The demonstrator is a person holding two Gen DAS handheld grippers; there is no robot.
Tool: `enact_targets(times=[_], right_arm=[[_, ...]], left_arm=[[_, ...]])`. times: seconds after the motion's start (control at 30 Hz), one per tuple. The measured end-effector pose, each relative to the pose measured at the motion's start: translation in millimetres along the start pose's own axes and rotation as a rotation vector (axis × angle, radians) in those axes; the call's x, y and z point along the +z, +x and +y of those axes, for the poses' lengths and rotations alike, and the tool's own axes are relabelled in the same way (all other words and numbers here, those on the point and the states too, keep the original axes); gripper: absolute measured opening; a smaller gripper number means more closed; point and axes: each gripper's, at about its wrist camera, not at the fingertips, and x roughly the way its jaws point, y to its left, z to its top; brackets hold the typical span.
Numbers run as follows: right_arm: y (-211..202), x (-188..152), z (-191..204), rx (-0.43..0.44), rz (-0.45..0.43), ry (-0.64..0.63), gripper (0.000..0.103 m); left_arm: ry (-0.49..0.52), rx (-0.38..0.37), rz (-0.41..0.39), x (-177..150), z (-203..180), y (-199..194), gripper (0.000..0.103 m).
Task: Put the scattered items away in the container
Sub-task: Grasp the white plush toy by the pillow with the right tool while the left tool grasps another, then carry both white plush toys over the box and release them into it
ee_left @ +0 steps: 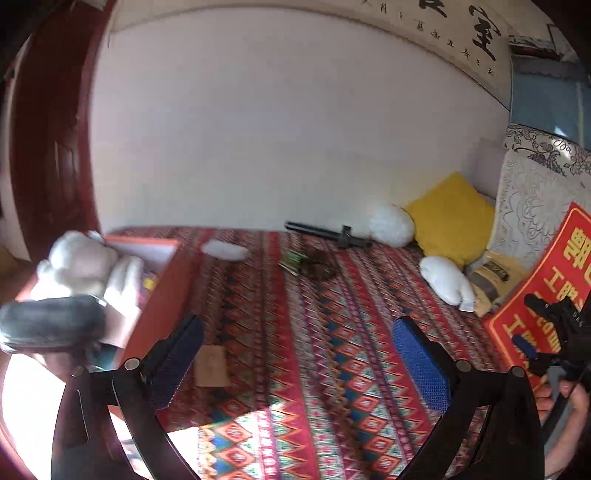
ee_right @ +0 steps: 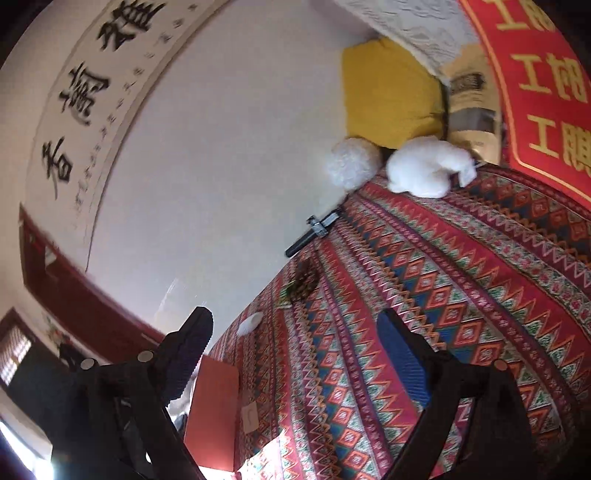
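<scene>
A plain white wall (ee_left: 277, 122) fills the upper middle of the frame, with a calligraphy scroll (ee_left: 461, 33) at upper right. A dark red door (ee_left: 48, 147) stands left. Sunlight falls at lower left.

The left wrist camera looks from low over the patterned bedspread (ee_left: 314, 332) toward the white wall (ee_left: 277, 129), with the orange box (ee_left: 155, 295) close at its left. The right wrist camera looks over the same bedspread (ee_right: 424, 295) but rolled hard sideways (the wall (ee_right: 221, 166) tilts). Both views share the yellow cushion (ee_left: 450, 218) (ee_right: 388, 92) and a white plush toy (ee_left: 445, 278) (ee_right: 424, 166).
</scene>
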Motion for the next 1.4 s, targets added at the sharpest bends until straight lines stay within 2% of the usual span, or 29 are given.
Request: enact_targets(times=[0.1, 0.2, 0.37, 0.47, 0.6, 0.67, 0.73, 0.8, 0.83, 0.87, 0.9, 0.93, 0.97, 1.0, 1.1, 1.17, 1.3, 1.4], right_arm=[[4.4, 32.4, -62.4, -0.025, -0.03, 0.128, 0.091], [20.4, 63.5, -111.4, -0.019, -0.057, 0.226, 0.091], [84.0, 109.3, -170.0, -0.035, -0.092, 0.318, 0.091], [134.5, 130.0, -200.2, -0.043, -0.116, 0.365, 0.091], [202.9, 147.1, -243.9, -0.007, -0.118, 0.497, 0.094], [217.7, 158.9, -242.3, 0.013, -0.168, 0.459, 0.098], [232.0, 169.3, -239.9, 0.074, -0.195, 0.408, 0.102], [241.0, 171.0, -242.6, 0.073, -0.181, 0.379, 0.098], [242.2, 171.8, -242.6, 0.062, -0.163, 0.36, 0.09], [244.3, 172.9, -246.1, 0.061, -0.142, 0.359, 0.069], [247.5, 172.9, -255.6, 0.072, -0.118, 0.38, 0.054], [251.1, 170.9, -269.4, 0.121, -0.098, 0.43, 0.042], [250.1, 169.1, -279.9, 0.176, -0.103, 0.478, 0.039], [247.5, 169.4, -282.8, 0.212, -0.102, 0.496, 0.039], [235.4, 162.0, -280.9, 0.242, -0.089, 0.5, 0.039], [225.6, 150.1, -273.1, 0.266, -0.035, 0.509, 0.038], [168.0, 96.5, -224.0, 0.257, 0.101, 0.355, 0.038], [119.1, 41.6, -180.1, 0.292, 0.232, 0.289, 0.038]], left_arm=[[-0.089, -0.094, 0.095, -0.5, -16.3, 60.5, 0.103], [-0.135, -0.175, 0.162, 2.4, -46.0, 120.4, 0.103], [-0.15, -0.361, 0.289, 8.9, -135.4, 233.1, 0.103], [-0.153, -0.439, 0.354, 23.4, -193.2, 314.3, 0.103], [-0.215, -0.517, 0.461, 37.7, -255.1, 428.9, 0.103], [-0.233, -0.535, 0.512, 42.8, -280.0, 485.6, 0.103], [-0.259, -0.528, 0.534, 47.6, -298.7, 534.8, 0.103], [-0.317, -0.586, 0.607, 44.6, -316.5, 578.2, 0.103], [-0.323, -0.637, 0.67, 38.7, -329.2, 595.6, 0.103], [-0.284, -0.672, 0.726, 31.6, -345.0, 605.9, 0.103], [-0.2, -0.675, 0.727, 27.0, -360.7, 604.4, 0.102], [-0.14, -0.702, 0.69, 24.6, -372.5, 595.0, 0.096], [-0.14, -0.765, 0.695, 19.6, -380.8, 586.9, 0.085], [-0.162, -0.781, 0.708, 14.8, -383.5, 578.8, 0.079], [-0.226, -0.725, 0.689, 9.6, -364.2, 545.0, 0.071], [-0.248, -0.684, 0.663, 3.7, -339.1, 506.9, 0.07], [-0.282, -0.66, 0.607, -28.5, -274.6, 392.3, 0.069], [-0.383, -0.619, 0.534, -57.0, -200.1, 296.3, 0.069]])
